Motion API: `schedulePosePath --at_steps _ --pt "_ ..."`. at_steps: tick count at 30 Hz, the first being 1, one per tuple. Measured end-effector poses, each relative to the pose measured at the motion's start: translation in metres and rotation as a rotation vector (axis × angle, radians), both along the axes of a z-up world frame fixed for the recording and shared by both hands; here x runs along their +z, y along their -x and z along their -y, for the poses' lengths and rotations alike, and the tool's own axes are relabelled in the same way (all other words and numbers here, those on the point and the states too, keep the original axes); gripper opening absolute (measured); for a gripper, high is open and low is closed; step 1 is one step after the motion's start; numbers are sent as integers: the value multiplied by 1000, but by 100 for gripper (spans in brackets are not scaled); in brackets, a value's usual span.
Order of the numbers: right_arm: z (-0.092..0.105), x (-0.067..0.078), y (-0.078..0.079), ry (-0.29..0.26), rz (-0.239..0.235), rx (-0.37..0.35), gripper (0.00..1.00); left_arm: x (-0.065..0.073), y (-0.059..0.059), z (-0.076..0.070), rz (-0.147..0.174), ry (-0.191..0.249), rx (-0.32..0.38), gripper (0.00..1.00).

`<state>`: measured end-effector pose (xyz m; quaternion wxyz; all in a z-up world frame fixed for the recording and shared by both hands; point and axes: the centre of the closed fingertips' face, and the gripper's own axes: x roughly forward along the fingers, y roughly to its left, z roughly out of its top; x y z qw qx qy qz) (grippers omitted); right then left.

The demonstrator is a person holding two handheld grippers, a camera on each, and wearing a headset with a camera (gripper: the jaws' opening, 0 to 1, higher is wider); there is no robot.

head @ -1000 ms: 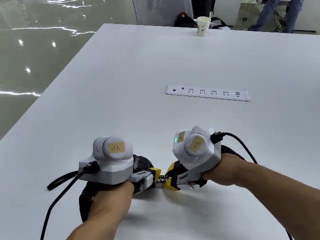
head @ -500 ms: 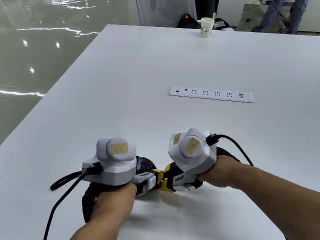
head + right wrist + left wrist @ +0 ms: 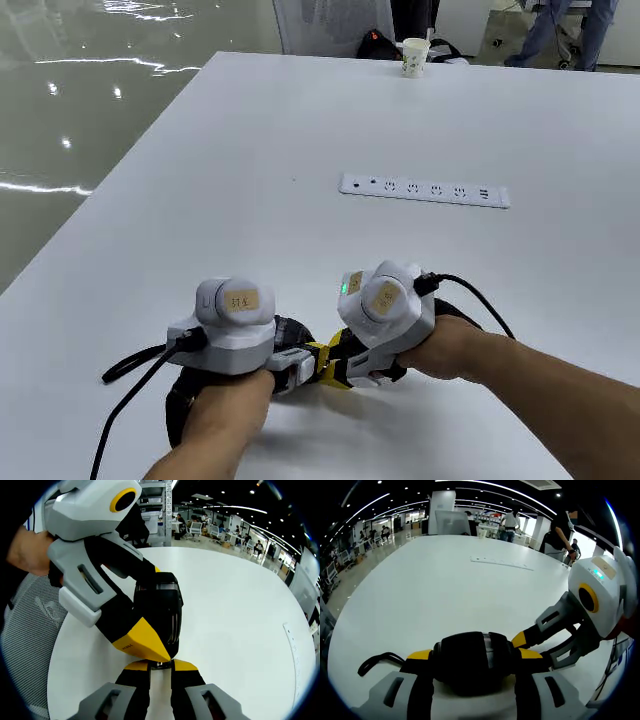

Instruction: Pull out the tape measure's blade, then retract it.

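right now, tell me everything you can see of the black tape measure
The black rounded plastic tape measure has a glossy ribbed face, and a black wrist strap loops off one side. Its case is clamped between the yellow-tipped jaws of the left gripper, over the white table. The right gripper pinches what looks like the blade's end hook at its mouth. Hardly any blade is out.

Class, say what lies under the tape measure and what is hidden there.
Under the tape measure lies the white table. Whether they touch is hidden: the left gripper and right gripper, clamped on it, cover its underside.
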<state>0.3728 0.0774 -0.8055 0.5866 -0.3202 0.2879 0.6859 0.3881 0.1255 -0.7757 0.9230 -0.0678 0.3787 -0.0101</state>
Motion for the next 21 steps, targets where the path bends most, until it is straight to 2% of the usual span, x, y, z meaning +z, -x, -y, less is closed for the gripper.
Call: schedulePosePath --at_steps 6,15,21 --pt "0 0 1 1 -9 -3 12 -1 0 1 -11 4 -9 62" --pt "5 2 -2 2 1 -14 14 -1 0 0 -20 3 -8 63" --pt "10 3 -5 -6 1 -36 15 -1 2 1 -30 -10 -23 63"
